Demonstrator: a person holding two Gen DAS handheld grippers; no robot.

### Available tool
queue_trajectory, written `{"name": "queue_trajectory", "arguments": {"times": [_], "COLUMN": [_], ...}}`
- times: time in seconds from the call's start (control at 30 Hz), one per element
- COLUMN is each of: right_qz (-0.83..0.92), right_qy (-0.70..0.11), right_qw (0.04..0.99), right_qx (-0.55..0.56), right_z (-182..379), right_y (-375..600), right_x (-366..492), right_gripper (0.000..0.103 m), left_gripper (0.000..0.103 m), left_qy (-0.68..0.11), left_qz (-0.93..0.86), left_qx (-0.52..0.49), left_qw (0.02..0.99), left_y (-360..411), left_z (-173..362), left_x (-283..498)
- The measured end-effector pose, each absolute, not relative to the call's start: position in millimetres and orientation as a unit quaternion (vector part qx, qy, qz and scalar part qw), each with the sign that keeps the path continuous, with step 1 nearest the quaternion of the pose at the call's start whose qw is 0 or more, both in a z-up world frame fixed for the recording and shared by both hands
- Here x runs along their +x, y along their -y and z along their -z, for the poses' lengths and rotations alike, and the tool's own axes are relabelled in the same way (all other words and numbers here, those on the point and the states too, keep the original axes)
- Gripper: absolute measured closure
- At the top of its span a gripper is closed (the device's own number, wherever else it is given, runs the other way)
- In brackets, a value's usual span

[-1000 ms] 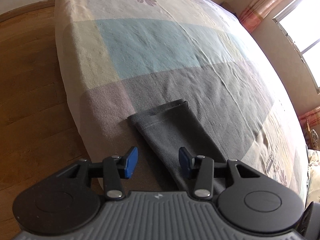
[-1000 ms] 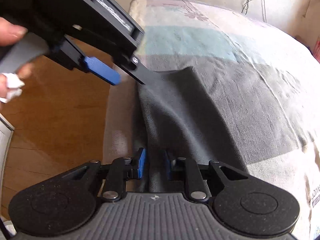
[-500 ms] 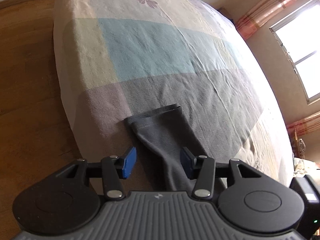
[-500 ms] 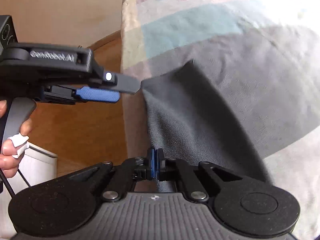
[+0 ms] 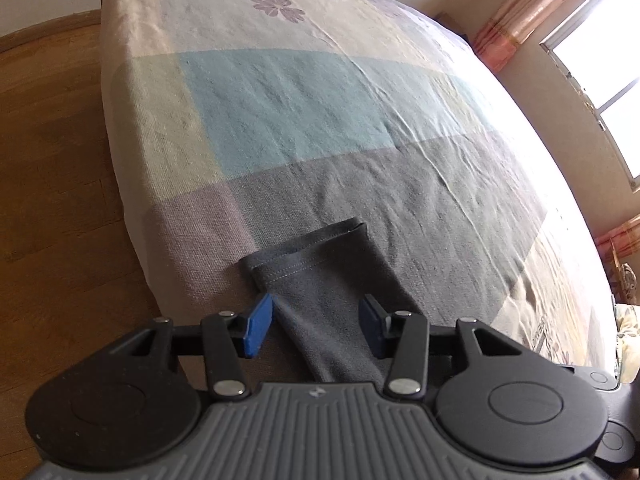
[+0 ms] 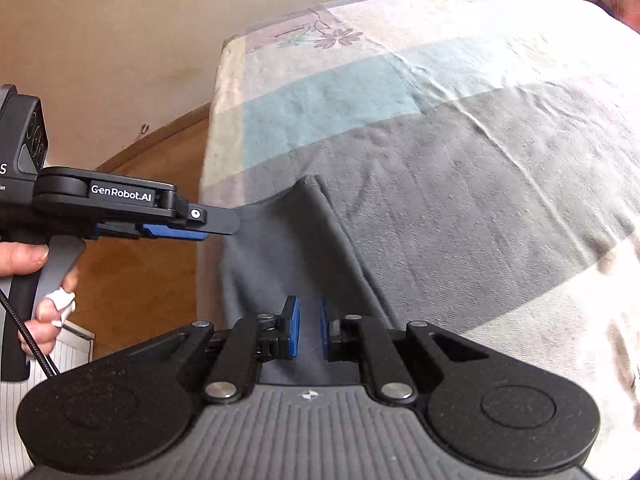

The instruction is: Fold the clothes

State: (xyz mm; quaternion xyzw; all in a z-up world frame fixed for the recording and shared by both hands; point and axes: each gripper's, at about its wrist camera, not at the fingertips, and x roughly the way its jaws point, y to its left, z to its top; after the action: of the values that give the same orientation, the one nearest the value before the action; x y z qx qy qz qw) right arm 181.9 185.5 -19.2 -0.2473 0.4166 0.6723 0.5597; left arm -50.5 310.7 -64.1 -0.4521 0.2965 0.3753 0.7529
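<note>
Left gripper (image 5: 316, 326) gapes over grey garment (image 5: 320, 280); right gripper (image 6: 309, 332) narrowly parted; garment's rest hidden.

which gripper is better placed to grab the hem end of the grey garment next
Left. The left gripper is open, its fingers straddling the grey garment just short of the hem; the right gripper sits further back.

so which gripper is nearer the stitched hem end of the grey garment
Left. The left gripper hangs open just short of the stitched hem, jaws either side of the grey garment. The right gripper sits farther back along the cloth.
</note>
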Motion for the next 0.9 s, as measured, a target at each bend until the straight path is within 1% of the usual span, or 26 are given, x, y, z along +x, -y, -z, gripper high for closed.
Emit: {"name": "queue_trajectory", "arguments": {"times": [0.07, 0.17, 0.33, 0.47, 0.57, 0.63, 0.77, 0.9], "right_qz": [-0.666, -0.652, -0.615, -0.575, -0.529, -0.488, -0.418, -0.374], "right_qy": [-0.424, -0.442, -0.475, -0.496, -0.507, -0.52, -0.542, -0.551], "right_qw": [0.559, 0.559, 0.572, 0.592, 0.629, 0.657, 0.698, 0.725], "right_qx": [-0.253, -0.258, -0.265, -0.27, -0.26, -0.245, -0.212, -0.177], "right_z": [21.6, 23.2, 21.3, 26.7, 25.1, 26.1, 32.8, 34.4], "right_y": [-165.8, -130.1, -52.8, 5.3, 48.2, 77.1, 129.0, 170.2], "right_x": [188.1, 192.6, 193.6, 200.3, 212.3, 221.9, 232.0, 232.7], "right_gripper": [0.089, 0.083, 0.079, 0.079, 0.079, 0.074, 0.073, 0.073], "left_gripper": [0.056, 0.056, 0.056, 0.056, 0.055, 0.055, 0.055, 0.058], "left_qy": [-0.294, -0.31, -0.379, -0.433, -0.462, -0.477, -0.506, -0.527], "left_qz": [-0.372, -0.352, -0.263, -0.129, -0.013, 0.067, 0.179, 0.287], "left_qx": [-0.447, -0.42, -0.324, -0.243, -0.202, -0.184, -0.154, -0.123], "left_qw": [0.759, 0.777, 0.826, 0.858, 0.864, 0.857, 0.83, 0.79], "left_y": [-313.0, -315.1, -295.7, -249.8, -205.7, -170.7, -104.9, -39.2], "left_z": [59.4, 47.3, 28.0, 16.7, 12.7, 11.9, 28.1, 45.2], "left_x": [-48.4, -31.9, 30.6, 99.6, 156.0, 194.9, 250.0, 303.9]}}
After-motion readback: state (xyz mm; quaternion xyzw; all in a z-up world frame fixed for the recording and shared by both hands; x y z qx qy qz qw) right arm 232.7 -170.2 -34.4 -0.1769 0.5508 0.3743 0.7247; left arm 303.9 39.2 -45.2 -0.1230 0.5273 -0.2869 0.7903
